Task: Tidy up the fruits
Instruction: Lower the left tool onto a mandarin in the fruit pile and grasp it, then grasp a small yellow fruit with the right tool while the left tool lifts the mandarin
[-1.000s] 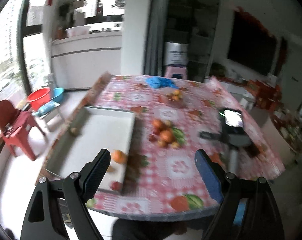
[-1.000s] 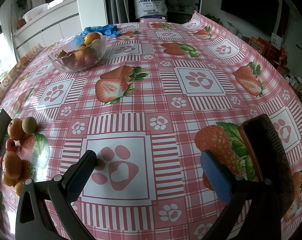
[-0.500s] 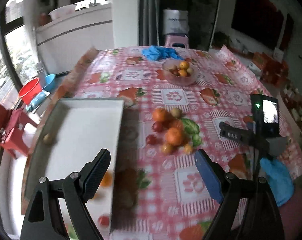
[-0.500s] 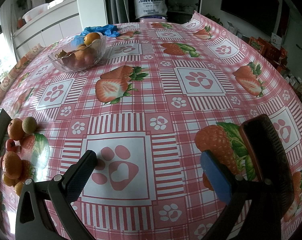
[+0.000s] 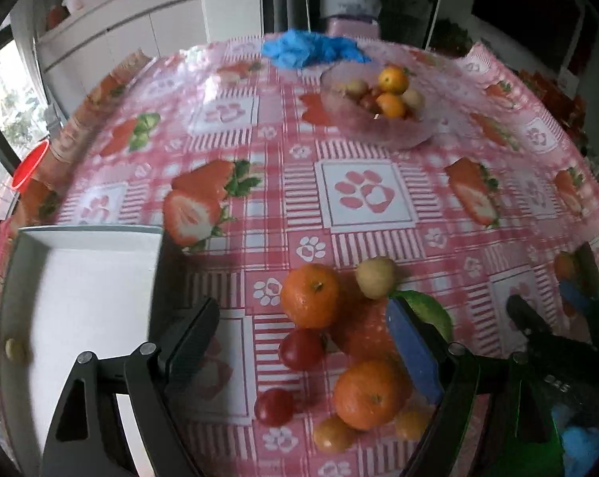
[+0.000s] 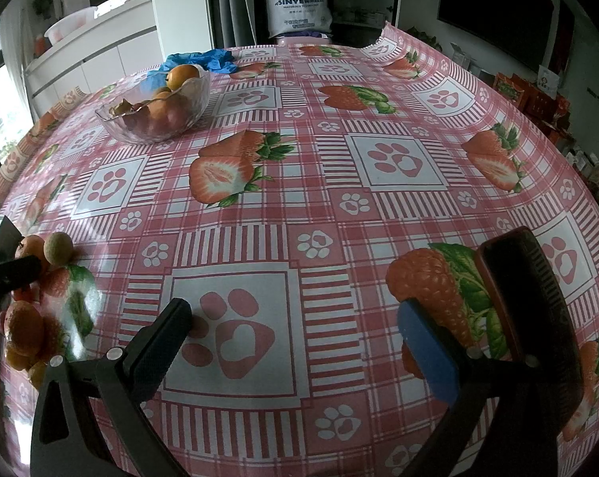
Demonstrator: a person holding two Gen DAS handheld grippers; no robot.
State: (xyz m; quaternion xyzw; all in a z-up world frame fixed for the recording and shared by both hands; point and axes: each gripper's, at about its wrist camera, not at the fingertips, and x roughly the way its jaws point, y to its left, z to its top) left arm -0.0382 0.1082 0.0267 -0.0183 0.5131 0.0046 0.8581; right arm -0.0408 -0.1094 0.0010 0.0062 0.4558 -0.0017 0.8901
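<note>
Loose fruit lies in a pile on the strawberry-print tablecloth: two oranges (image 5: 309, 296) (image 5: 369, 393), two cherry tomatoes (image 5: 301, 349), a pale longan (image 5: 376, 277) and small yellow fruits (image 5: 333, 433). My left gripper (image 5: 301, 342) hangs open just above this pile, holding nothing. A white tray (image 5: 89, 278) lies left of it with one small fruit (image 5: 15, 349) inside. My right gripper (image 6: 295, 342) stands open over bare cloth, nothing between its fingers. The pile (image 6: 25, 330) shows at the right wrist view's left edge, partly behind the left gripper's finger (image 6: 9, 270).
A glass bowl (image 5: 379, 111) (image 6: 156, 111) of oranges and other fruit stands toward the table's far side, with blue gloves (image 5: 311, 47) behind it. A dark phone (image 6: 526, 298) is mounted beside the right gripper. A blue-gloved hand (image 5: 581, 445) holds that gripper.
The left gripper moved forward and down from beyond the table's near edge to just above the fruit pile, still open. Its finger now shows in the right wrist view. The right gripper stayed still.
</note>
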